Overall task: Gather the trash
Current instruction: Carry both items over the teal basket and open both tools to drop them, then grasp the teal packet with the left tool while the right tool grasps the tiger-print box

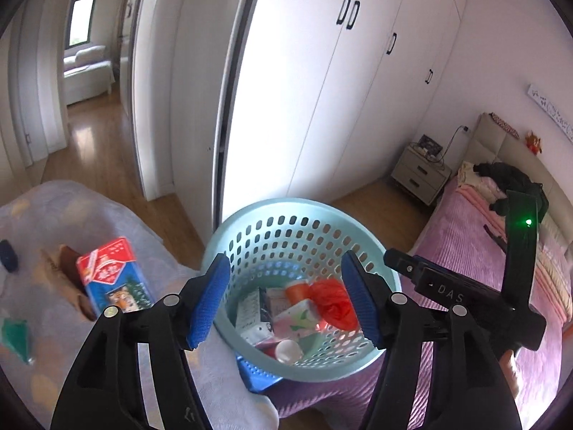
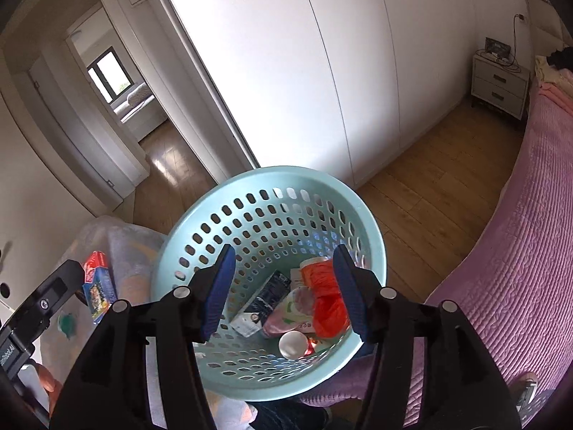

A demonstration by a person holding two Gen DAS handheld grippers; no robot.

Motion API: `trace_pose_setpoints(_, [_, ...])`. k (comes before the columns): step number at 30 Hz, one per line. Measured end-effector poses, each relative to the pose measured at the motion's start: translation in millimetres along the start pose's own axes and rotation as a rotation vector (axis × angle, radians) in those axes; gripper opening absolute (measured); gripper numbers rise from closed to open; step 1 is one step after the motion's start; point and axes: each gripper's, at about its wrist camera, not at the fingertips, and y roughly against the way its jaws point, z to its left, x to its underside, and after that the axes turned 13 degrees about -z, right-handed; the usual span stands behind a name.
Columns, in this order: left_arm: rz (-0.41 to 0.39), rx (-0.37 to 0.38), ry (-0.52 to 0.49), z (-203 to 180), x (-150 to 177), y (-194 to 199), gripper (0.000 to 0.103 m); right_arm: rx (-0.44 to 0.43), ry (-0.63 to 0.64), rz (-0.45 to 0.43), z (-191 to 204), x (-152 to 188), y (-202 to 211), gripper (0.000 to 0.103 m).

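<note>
A pale blue perforated basket [image 1: 286, 236] [image 2: 258, 222] rests on the bed's edge and holds a red plastic bag [image 1: 333, 304] [image 2: 327, 304], a white round lid [image 1: 288, 351] [image 2: 293, 344], cartons and wrappers. My left gripper [image 1: 284, 301] hangs over the basket's mouth, open, with nothing between its blue pads. My right gripper [image 2: 283, 290] hovers over the same basket, also open and holding nothing; its black body [image 1: 465, 286] shows at the right of the left wrist view. A red and blue carton [image 1: 111, 276] [image 2: 98, 286] lies on a pale blanket [image 1: 71, 208] to the left of the basket.
A green packet [image 1: 16, 337] [image 2: 68, 324] and a dark blue object [image 1: 9, 256] lie on the blanket. The purple bedspread [image 1: 458, 215] [image 2: 519, 233] runs to the right. White wardrobe doors [image 1: 322, 89], a nightstand [image 1: 419, 175] [image 2: 499, 86] and wooden floor [image 2: 412, 186] lie beyond.
</note>
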Motion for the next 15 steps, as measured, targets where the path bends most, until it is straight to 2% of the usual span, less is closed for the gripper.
trace_pose_setpoints(7, [-0.072,-0.055,0.019,9,-6,42,0.063,-0.050,0.053,-0.020,32,4,18,0.053])
trace_pose_setpoints(9, [-0.080,-0.098,0.020,16,-4,58,0.063,-0.072,0.073,-0.024,43,6,23,0.053])
trace_pose_setpoints(12, [-0.112,-0.156,0.080,44,2,89,0.063,-0.103,0.098,-0.028,59,9,30,0.053])
trace_pose_setpoints(15, [-0.138,-0.268,0.104,75,11,120,0.063,-0.135,0.121,-0.033,76,11,35,0.053])
